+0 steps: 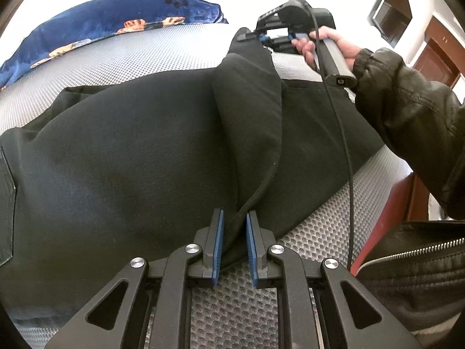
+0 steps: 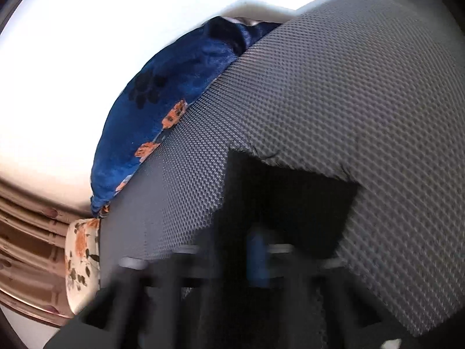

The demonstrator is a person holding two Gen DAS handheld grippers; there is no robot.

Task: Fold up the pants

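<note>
Both my wrist cameras looked steeply down, close over the black pants [image 1: 130, 145] on the grey mesh mat [image 2: 334, 87], sharing the blue floral blanket [image 1: 110, 17].

Pants [image 1: 130, 151]: matt black woven cloth, smooth. Mattress cover [image 1: 151, 55]: grey dimpled mesh, rough-textured. Blanket [image 1: 101, 20]: blue plush cloth with a soft sheen. Left hand-held gripper [image 1: 234, 244]: matt black plastic, ribbed blue pads, bright metal pins. Jacket sleeve [image 1: 412, 116]: creased black leather-like material.

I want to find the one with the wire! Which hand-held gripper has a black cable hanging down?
The right hand-held gripper, at the black pants' far end; the left hand-held gripper shows none.
</note>
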